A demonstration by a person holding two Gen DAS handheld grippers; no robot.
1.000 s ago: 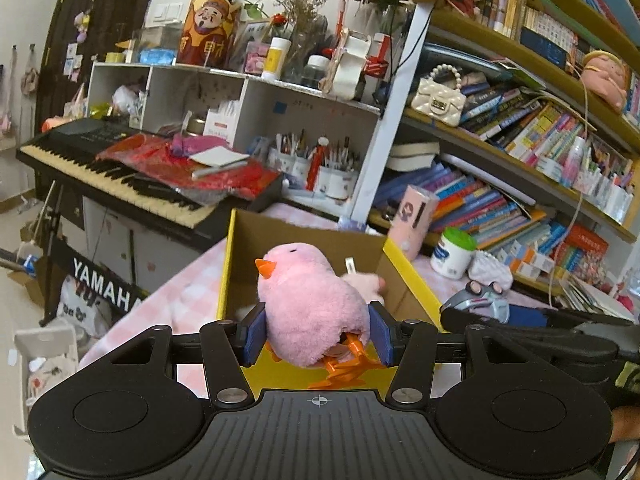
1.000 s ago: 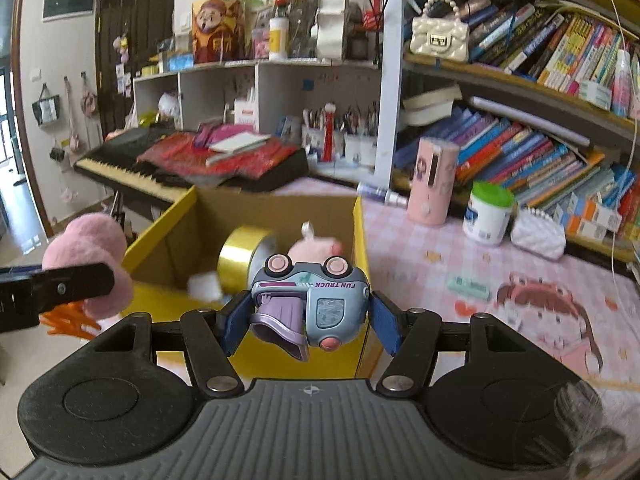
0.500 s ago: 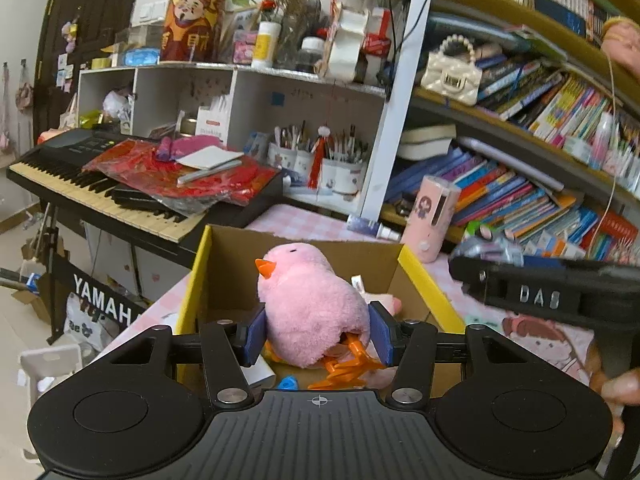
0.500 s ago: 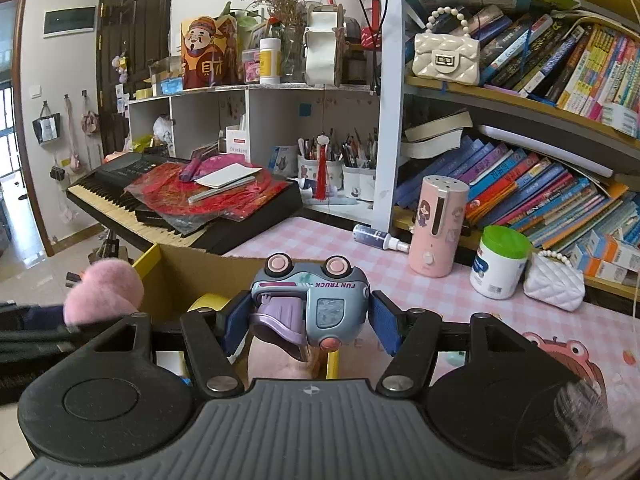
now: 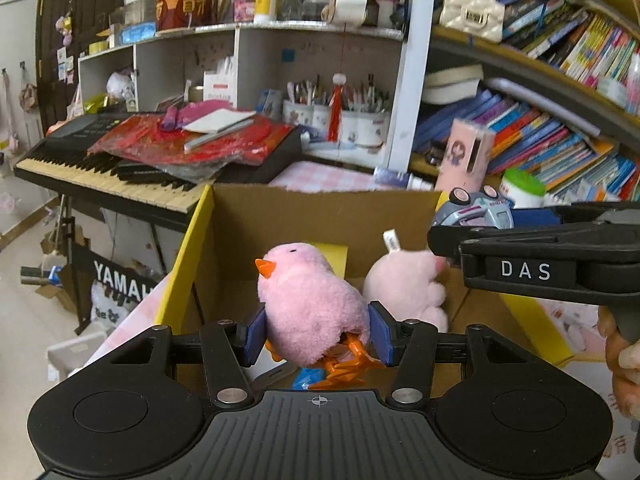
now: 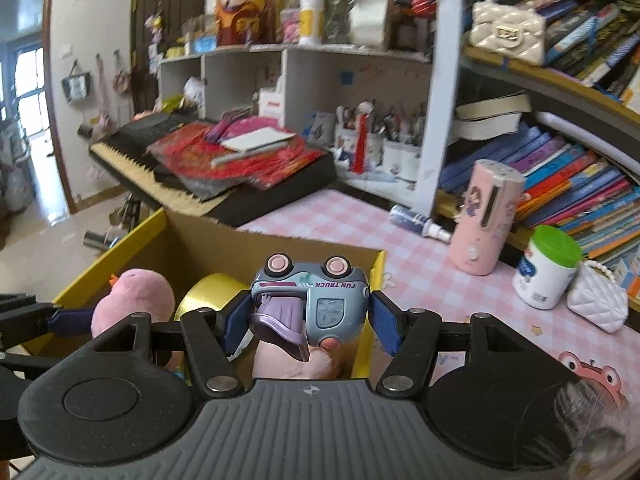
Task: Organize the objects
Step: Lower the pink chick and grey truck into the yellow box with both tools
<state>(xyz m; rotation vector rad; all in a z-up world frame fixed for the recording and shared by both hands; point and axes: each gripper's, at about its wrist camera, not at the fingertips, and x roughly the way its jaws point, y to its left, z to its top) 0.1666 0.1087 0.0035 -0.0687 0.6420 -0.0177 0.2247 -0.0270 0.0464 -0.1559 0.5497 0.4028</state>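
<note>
We hold both tongs side by side, each tilted downward. Our left tongs have their blue pads pressed against something soft and pink. Our right tongs grip a small item the same way, and our fingers wrap around their handle.

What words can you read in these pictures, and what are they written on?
"FUN TRUCK" (upside down): side of the toy truck gripped in the right gripper.
"DAS": label on the right gripper's body, seen from the left wrist.
"YAMAH", the rest cut off: banner under the keyboard.
Book spines, shelf bottles and the white jar: too small or blurred to read.
</note>
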